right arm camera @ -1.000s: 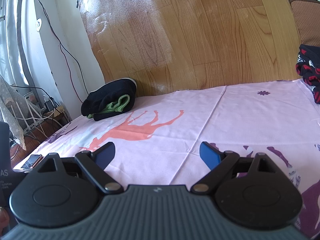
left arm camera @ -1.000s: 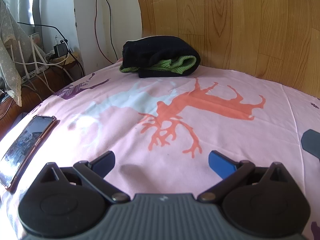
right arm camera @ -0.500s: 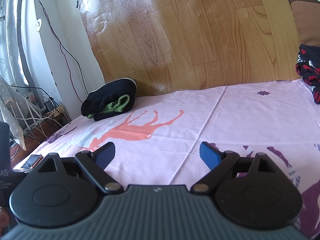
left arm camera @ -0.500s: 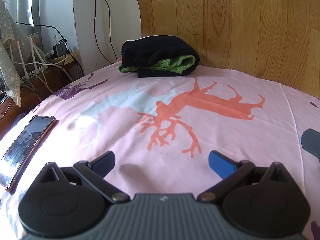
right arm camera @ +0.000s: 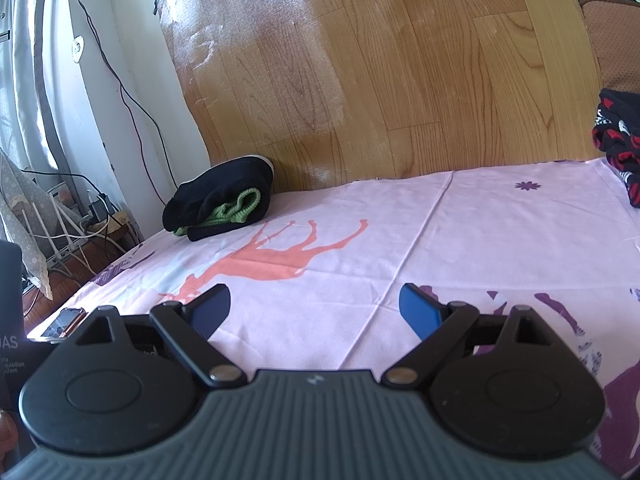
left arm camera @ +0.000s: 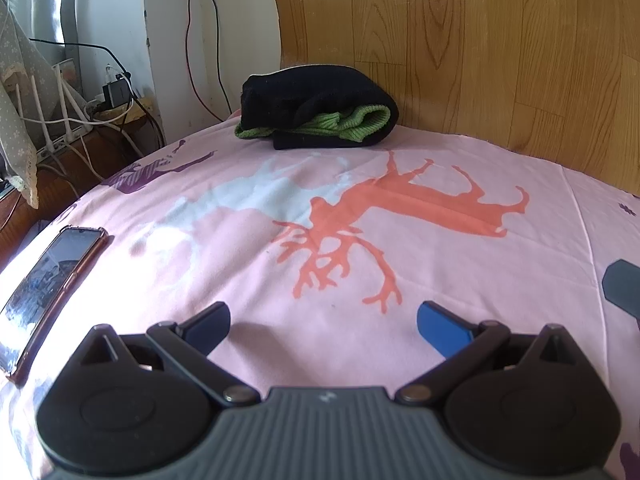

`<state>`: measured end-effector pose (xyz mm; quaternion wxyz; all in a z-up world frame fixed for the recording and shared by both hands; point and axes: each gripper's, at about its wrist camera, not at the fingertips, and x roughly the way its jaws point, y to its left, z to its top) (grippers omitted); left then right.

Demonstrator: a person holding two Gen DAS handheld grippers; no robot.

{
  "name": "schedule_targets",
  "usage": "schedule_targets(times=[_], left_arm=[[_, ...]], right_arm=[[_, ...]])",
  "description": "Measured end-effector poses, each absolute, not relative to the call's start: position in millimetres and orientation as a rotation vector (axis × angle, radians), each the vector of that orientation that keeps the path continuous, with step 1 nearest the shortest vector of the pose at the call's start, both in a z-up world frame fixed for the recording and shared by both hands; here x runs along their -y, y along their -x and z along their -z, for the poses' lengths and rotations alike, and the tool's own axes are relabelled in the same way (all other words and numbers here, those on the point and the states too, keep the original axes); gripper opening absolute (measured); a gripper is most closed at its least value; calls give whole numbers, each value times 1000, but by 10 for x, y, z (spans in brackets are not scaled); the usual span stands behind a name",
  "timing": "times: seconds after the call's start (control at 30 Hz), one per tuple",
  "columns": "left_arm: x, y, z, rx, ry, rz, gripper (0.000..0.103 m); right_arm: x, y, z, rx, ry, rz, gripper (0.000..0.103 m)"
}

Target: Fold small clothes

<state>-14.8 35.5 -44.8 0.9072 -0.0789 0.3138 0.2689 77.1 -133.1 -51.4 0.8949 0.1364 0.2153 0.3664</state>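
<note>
A folded black garment with green ribbed trim (left arm camera: 316,108) lies at the far edge of the pink printed sheet (left arm camera: 248,272), against the wooden board; it also shows in the right wrist view (right arm camera: 222,204). A black and red patterned garment (right arm camera: 618,140) lies at the far right. My left gripper (left arm camera: 323,320) is open and empty, low over the sheet, well short of the folded garment. My right gripper (right arm camera: 314,310) is open and empty over the sheet.
A phone (left arm camera: 48,292) lies on the sheet at the left edge; it also shows in the right wrist view (right arm camera: 64,320). A wood-grain board (right arm camera: 380,72) stands behind the bed. Cables, a charger and a router (left arm camera: 80,112) sit left of the bed. A brown cushion (right arm camera: 612,36) is at far right.
</note>
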Motion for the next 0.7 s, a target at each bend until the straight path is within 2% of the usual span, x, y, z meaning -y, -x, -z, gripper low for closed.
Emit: schedule_targets(times=[0.7], left_arm=[[-358, 164, 436, -628, 165, -514, 103]], right_arm=[[1323, -762, 520, -442, -279, -768, 93]])
